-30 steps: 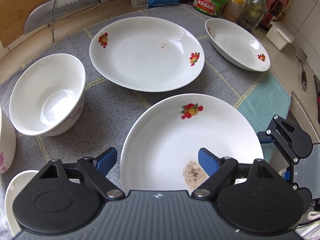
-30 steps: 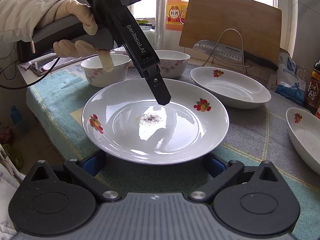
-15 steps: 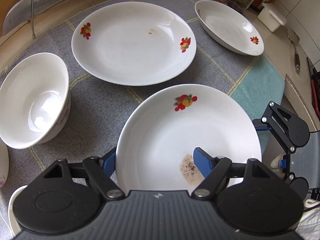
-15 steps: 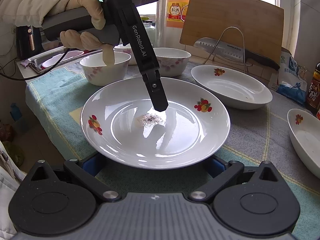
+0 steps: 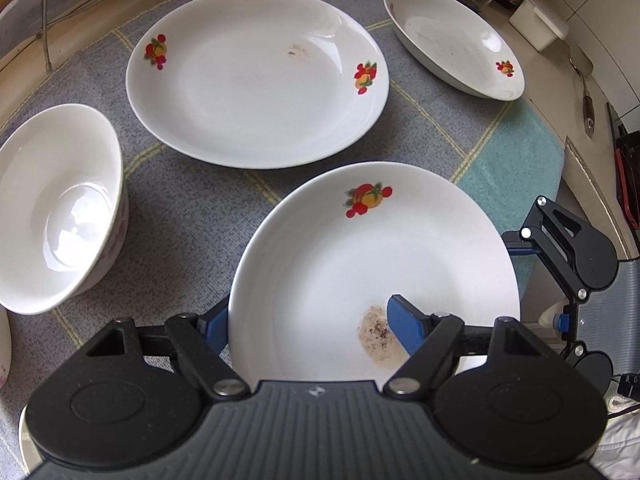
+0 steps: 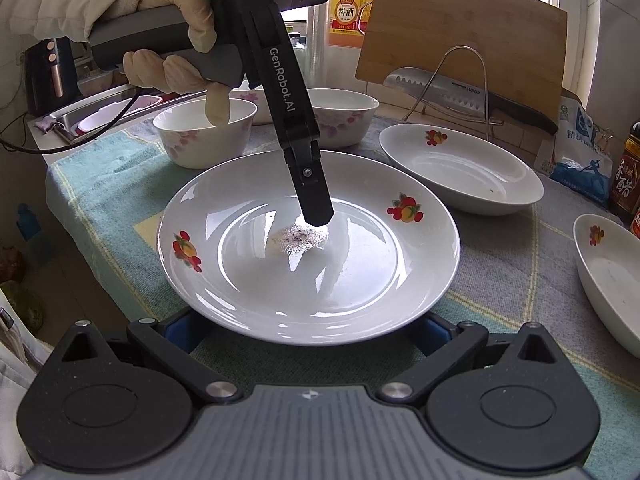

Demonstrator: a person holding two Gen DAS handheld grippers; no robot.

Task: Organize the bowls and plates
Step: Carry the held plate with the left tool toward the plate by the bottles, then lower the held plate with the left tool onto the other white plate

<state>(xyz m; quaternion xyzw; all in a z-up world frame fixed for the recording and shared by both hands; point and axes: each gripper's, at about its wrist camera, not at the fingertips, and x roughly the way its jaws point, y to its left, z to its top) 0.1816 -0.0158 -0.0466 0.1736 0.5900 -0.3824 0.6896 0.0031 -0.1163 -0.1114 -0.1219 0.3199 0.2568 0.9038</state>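
A white plate with fruit decals and a dark stain (image 5: 360,264) (image 6: 308,248) lies on the cloth in front of both grippers. My left gripper (image 5: 308,320) is open and straddles its near rim: one blue finger sits over the stained middle, the other outside the rim. In the right wrist view that finger (image 6: 314,196) touches down beside the stain. My right gripper (image 6: 308,328) is open, its fingers wide on either side of the plate's near edge at cloth level. A second plate (image 5: 256,76) and a third (image 5: 452,40) lie beyond.
A white bowl (image 5: 56,208) stands left of the plate; more flowered bowls (image 6: 204,132) stand by the sink. A cutting board and knife rack (image 6: 460,60), bottles and a salt bag line the back. The counter edge (image 5: 592,192) runs to the right.
My left gripper has come down and forward onto the stained plate, its finger now touching near the stain. My right gripper has edged closer to the plate's near rim.
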